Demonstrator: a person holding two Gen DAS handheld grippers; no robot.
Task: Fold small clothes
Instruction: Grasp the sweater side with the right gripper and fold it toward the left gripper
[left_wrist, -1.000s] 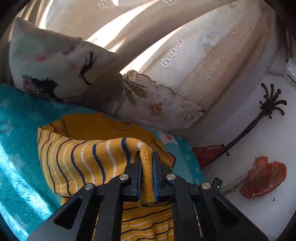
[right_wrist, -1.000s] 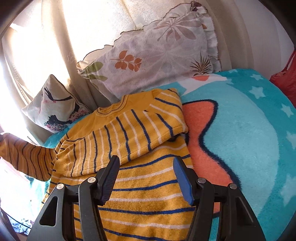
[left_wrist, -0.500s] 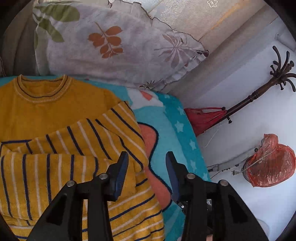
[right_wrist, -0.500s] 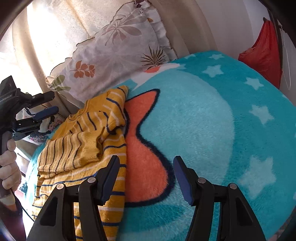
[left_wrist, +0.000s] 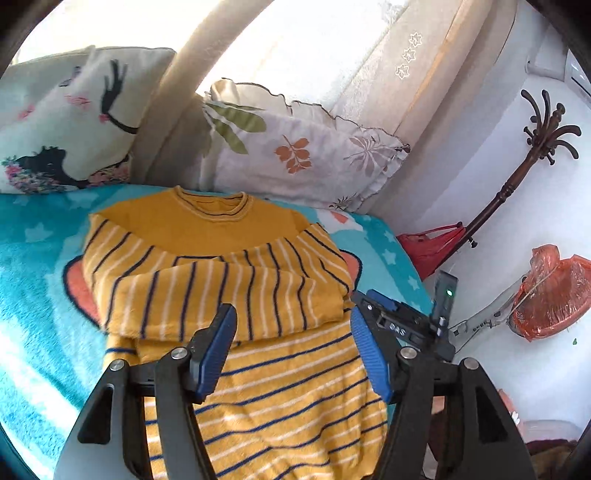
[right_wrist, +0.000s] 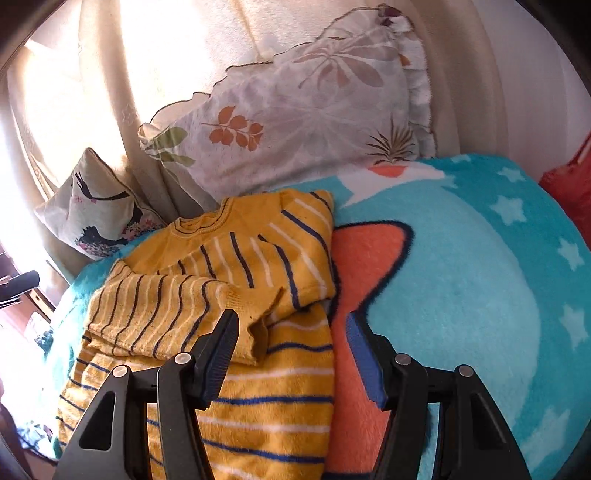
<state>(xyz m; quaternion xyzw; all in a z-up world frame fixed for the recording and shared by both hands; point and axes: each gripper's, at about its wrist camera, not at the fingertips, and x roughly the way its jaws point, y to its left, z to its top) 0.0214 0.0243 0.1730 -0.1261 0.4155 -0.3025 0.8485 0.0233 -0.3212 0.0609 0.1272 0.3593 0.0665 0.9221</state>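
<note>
A small yellow sweater (left_wrist: 221, 280) with navy and white stripes lies flat on a turquoise blanket (left_wrist: 33, 295), collar toward the pillows, both sleeves folded across its chest. It also shows in the right wrist view (right_wrist: 229, 280). My left gripper (left_wrist: 291, 347) is open and empty, above the sweater's lower half. My right gripper (right_wrist: 291, 350) is open and empty, over the sweater's right edge and the blanket's orange patch (right_wrist: 365, 266). The other gripper's body (left_wrist: 402, 325) shows at the sweater's right side in the left wrist view.
Two pillows lean against the curtain behind the sweater: a leaf-print one (left_wrist: 295, 155) and a bird-print one (left_wrist: 70, 122). Right of the bed are a red bag (left_wrist: 432, 247), a dark coat stand (left_wrist: 517, 166) and an orange plastic bag (left_wrist: 550, 295).
My left gripper let go of the striped sleeve, which now lies folded across the chest, then drew back over the hem. My right gripper swung right, then came back to the sweater's right edge.
</note>
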